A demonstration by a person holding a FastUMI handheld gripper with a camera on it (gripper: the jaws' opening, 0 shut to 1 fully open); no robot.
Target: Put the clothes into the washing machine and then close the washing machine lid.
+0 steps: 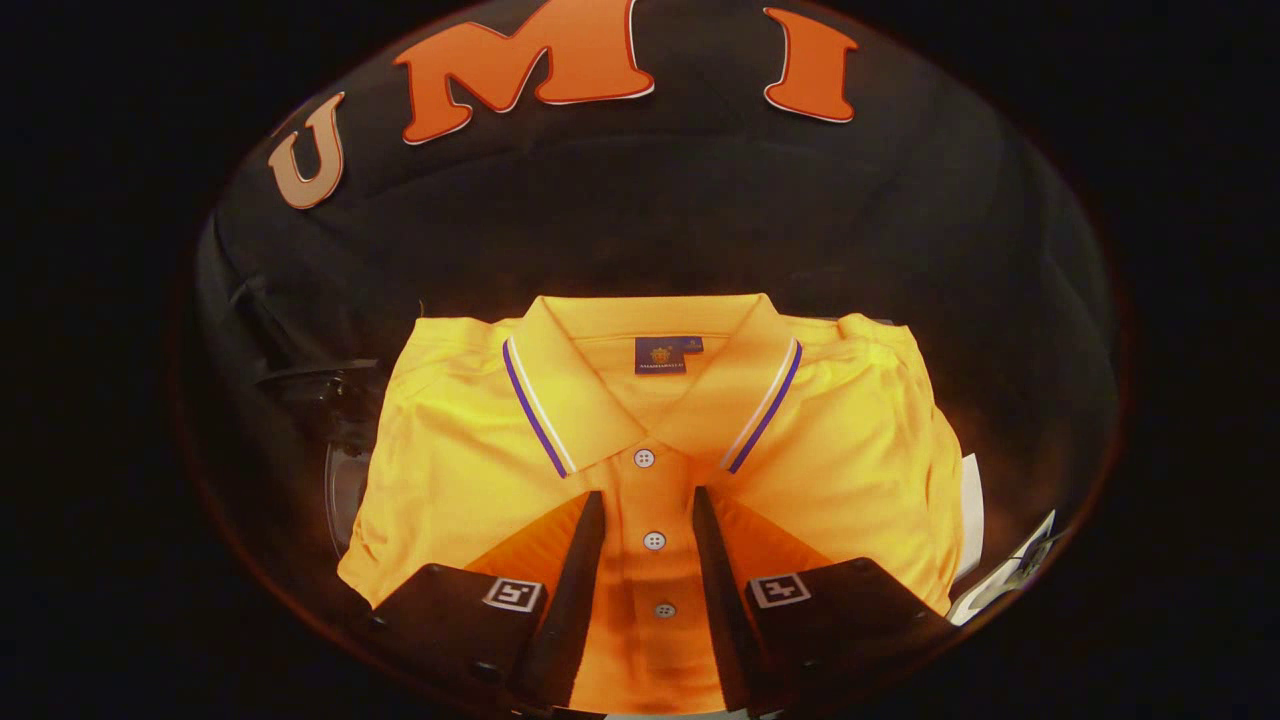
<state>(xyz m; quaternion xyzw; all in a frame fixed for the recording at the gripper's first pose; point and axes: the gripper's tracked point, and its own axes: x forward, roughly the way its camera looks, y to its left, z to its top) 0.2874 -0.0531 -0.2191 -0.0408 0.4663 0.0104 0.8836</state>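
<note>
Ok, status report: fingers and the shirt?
Gripper open, fingers either side of the button placket. Yellow polo shirt folded, not gripped. Nothing in the way.

I see my gripper [648,500] parted over the folded yellow polo shirt [860,450], fingers straddling its button placket [654,541].

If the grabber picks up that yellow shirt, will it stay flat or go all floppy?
Probably floppy: the yellow polo shirt is soft folded cloth, so its sides would likely droop and unfold. It looks light. The gripper has its jaws open either side of the button placket, so a pinch there may lift just one layer.
</note>
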